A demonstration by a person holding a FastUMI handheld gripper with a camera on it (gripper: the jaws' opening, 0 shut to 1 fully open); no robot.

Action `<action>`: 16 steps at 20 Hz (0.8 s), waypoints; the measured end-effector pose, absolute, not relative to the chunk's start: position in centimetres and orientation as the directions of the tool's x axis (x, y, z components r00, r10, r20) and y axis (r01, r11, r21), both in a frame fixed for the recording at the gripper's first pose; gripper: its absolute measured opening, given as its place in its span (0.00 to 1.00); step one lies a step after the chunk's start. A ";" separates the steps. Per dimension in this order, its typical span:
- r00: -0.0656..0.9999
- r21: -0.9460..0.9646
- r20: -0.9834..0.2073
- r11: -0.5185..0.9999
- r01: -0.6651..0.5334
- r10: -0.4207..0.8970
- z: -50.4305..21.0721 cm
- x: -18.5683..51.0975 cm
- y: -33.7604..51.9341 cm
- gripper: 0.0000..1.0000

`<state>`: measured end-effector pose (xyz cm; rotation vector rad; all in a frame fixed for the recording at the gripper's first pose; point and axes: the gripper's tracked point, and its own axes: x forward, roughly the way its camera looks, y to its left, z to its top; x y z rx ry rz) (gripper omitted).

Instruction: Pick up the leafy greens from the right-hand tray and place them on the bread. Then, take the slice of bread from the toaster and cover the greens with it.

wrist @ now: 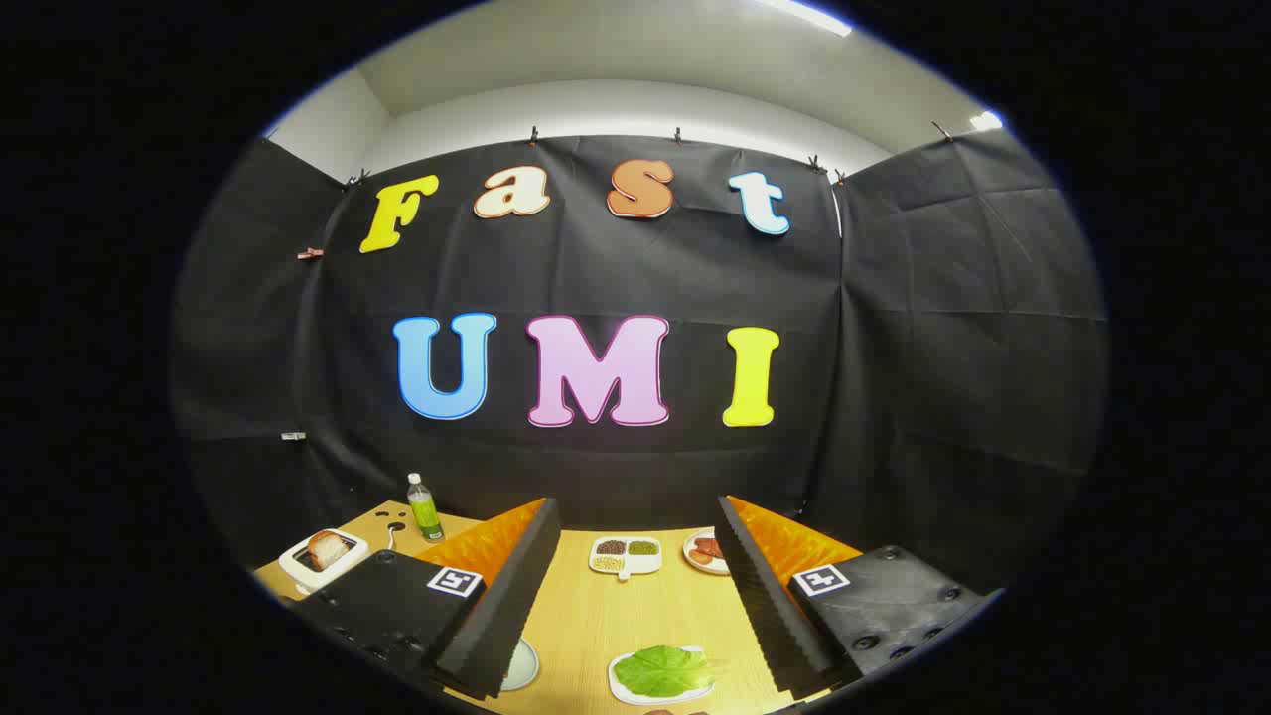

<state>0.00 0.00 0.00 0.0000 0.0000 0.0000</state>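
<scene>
Wood-grain yellow covers the flat table (596,621) beneath the claw (635,636), whose two ribbed fingers (501,606) stand wide apart with nothing held between them — the gap is broad enough to frame several dishes.

Between the fingers and close in, a broad green lettuce leaf (663,670) lies flat on a small white plate (621,685) (its far edge curls up a little). Further ahead, still between the fingers, sits a white divided dish (626,556) with dark, green and pale grains in separate compartments. Just beside it, toward the right finger, a round white plate of reddish sliced meat (707,549) is partly hidden by that finger.

Off beyond the left finger, a white square-edged toaster (323,556) holds a browned slice of bread (326,547) that stands up out of it. Near it stands an upright clear bottle of green liquid with a white cap (425,506), and a thin pale cord (393,534) lies on the table between the two. A round pale plate (521,663) peeks out under the left finger — what lies on it cannot be made out.
</scene>
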 end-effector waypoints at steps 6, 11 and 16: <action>0.999 0.029 -0.036 0.999 0.038 -0.037 -2.1 0.7 -1.6 0.97; 0.996 0.046 -0.079 0.998 0.048 -0.045 -3.5 1.2 -1.8 0.97; 0.996 0.047 -0.088 0.998 0.035 -0.031 -4.3 2.1 -1.4 0.98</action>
